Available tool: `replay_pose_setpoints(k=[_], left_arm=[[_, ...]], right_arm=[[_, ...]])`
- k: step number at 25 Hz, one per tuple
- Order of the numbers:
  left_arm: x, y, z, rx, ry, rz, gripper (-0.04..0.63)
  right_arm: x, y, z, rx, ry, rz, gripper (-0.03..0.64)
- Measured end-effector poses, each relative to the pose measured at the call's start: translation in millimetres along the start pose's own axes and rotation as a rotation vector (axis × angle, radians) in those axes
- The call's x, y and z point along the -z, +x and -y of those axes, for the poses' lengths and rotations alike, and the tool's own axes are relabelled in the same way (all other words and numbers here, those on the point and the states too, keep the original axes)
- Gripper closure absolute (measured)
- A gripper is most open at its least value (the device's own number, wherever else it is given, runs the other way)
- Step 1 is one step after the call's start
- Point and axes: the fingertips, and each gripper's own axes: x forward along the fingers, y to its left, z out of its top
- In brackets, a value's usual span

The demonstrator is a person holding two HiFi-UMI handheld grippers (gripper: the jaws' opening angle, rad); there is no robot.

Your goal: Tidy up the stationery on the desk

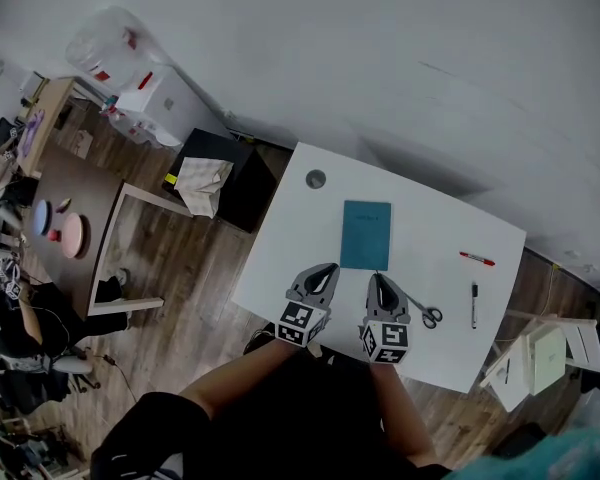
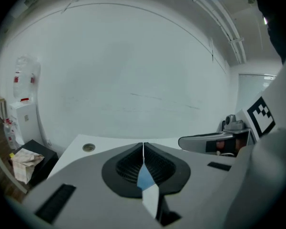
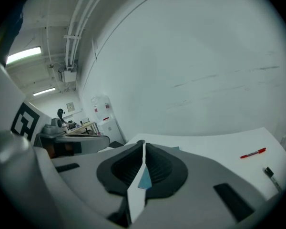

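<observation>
A black cabinet — crumpled cloth on top — stands on wooden floor.

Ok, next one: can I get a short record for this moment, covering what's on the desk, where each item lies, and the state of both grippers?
surface: white desk
notebook: teal, flat, mid-desk, just beyond both grippers
red pen: far right part of the desk
black pen: right side, nearer the person than the red pen
scissors: next to the right gripper, on its right
left gripper: jaws together, nothing between them
right gripper: jaws together, nothing between them
progress: no stationery picked up yet
</observation>
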Motion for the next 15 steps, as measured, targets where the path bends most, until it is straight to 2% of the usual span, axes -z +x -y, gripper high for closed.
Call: replay_pose_setpoints(k=[5,10,15], left_arm=[[22,24,-12,-0.009,-0.039,-0.051,0.580],[38,44,-51,-0.098,-0.107,-0.062,0.578],[66,67,-58,-0.061,-0.126,-0.144,0.578]], right_arm=[[12,24,31,0.030,0.019,-0.050,0.581],[31,49,50,0.037,0.023,-0.107,0.581],[54,70,67,0.029,0.033,-0.190,0.581]])
